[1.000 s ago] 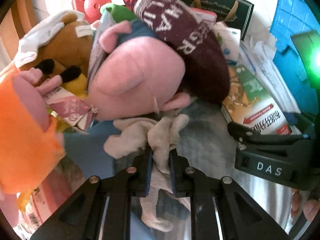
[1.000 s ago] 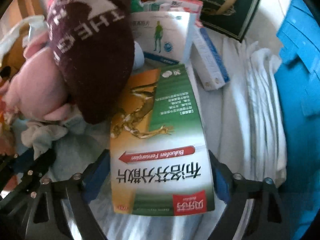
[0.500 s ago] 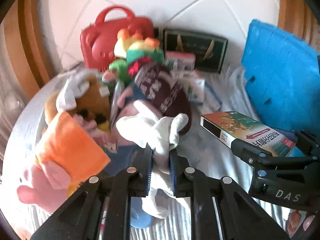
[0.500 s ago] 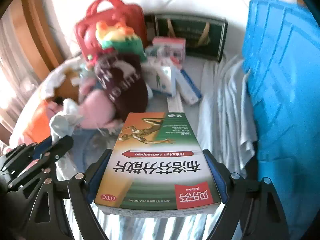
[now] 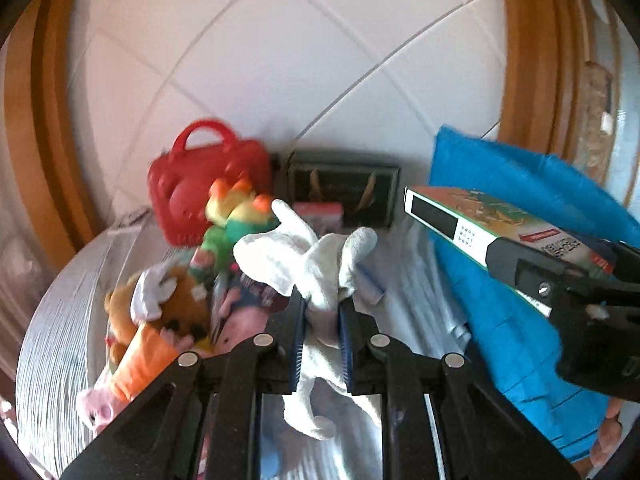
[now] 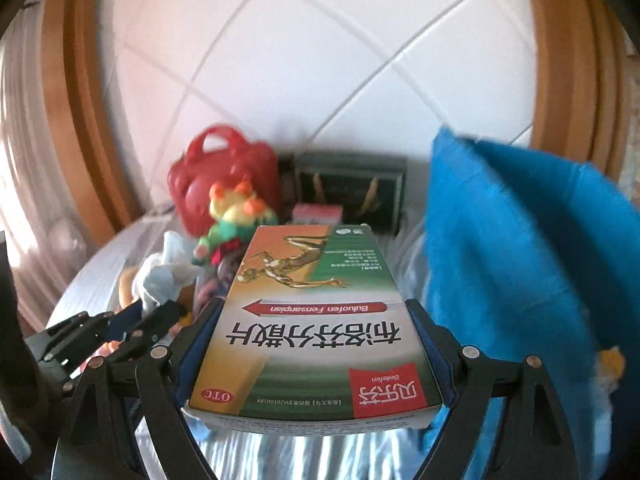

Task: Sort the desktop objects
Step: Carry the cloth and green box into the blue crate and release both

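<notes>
My left gripper (image 5: 322, 300) is shut on a white cloth glove (image 5: 308, 256) and holds it up above the pile; the glove also shows in the right wrist view (image 6: 160, 276). My right gripper (image 6: 314, 312) is shut on a green and orange medicine box (image 6: 316, 320), held flat in the air; the box shows at the right of the left wrist view (image 5: 492, 220). The left gripper (image 6: 136, 320) is at the lower left of the right wrist view.
Plush toys lie on the table at the left: a brown one (image 5: 168, 300), an orange and pink one (image 5: 132, 364), a green and yellow one (image 5: 236, 216). A red case (image 5: 200, 184) and a dark box (image 5: 344, 188) stand at the tiled wall. A blue crate (image 6: 520, 248) stands at the right.
Both grippers have risen and pulled back from the pile. The glove came up off the toys and the medicine box was lifted off the table.
</notes>
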A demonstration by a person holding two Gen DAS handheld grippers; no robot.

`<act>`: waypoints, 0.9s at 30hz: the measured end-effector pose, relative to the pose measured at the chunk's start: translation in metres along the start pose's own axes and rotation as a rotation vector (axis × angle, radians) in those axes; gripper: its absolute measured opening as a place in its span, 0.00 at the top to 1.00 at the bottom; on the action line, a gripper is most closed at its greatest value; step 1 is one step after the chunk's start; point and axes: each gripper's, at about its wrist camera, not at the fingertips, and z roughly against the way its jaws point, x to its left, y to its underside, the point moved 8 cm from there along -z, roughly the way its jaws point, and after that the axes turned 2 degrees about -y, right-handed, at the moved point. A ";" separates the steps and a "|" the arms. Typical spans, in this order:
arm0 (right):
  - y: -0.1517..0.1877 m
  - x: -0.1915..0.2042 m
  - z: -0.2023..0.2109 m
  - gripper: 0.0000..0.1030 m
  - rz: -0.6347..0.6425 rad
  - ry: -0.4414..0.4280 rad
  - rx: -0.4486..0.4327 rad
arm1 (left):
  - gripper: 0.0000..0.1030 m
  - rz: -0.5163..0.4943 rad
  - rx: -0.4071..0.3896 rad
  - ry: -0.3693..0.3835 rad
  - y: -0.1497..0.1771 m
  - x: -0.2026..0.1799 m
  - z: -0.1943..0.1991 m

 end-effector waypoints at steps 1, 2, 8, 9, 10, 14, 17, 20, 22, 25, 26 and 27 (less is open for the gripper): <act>-0.006 -0.004 0.012 0.15 -0.006 0.009 -0.023 | 0.86 -0.011 -0.014 0.009 -0.006 -0.006 0.005; -0.012 -0.009 0.026 0.15 -0.014 0.022 -0.048 | 0.86 -0.029 -0.036 0.023 -0.015 -0.015 0.012; -0.035 -0.053 0.093 0.15 -0.053 0.097 -0.144 | 0.86 -0.093 -0.102 0.136 -0.052 -0.073 0.046; -0.039 -0.067 0.107 0.15 -0.060 0.121 -0.161 | 0.86 -0.106 -0.106 0.159 -0.058 -0.086 0.052; -0.041 -0.078 0.117 0.15 -0.064 0.142 -0.172 | 0.86 -0.117 -0.102 0.181 -0.063 -0.099 0.056; -0.044 -0.134 0.154 0.15 -0.081 0.230 -0.186 | 0.86 -0.168 -0.057 0.285 -0.075 -0.160 0.068; -0.037 -0.179 0.173 0.15 -0.082 0.301 -0.166 | 0.86 -0.202 -0.015 0.347 -0.078 -0.202 0.071; -0.024 -0.222 0.180 0.15 -0.078 0.366 -0.125 | 0.86 -0.234 0.044 0.396 -0.077 -0.248 0.069; -0.012 -0.251 0.180 0.15 -0.081 0.392 -0.094 | 0.86 -0.267 0.075 0.409 -0.074 -0.277 0.065; 0.005 -0.286 0.176 0.15 -0.093 0.405 -0.058 | 0.86 -0.302 0.130 0.411 -0.067 -0.313 0.054; 0.011 -0.295 0.174 0.15 -0.096 0.408 -0.047 | 0.86 -0.306 0.156 0.417 -0.063 -0.323 0.048; 0.019 -0.304 0.168 0.15 -0.093 0.414 -0.033 | 0.86 -0.312 0.182 0.418 -0.058 -0.332 0.044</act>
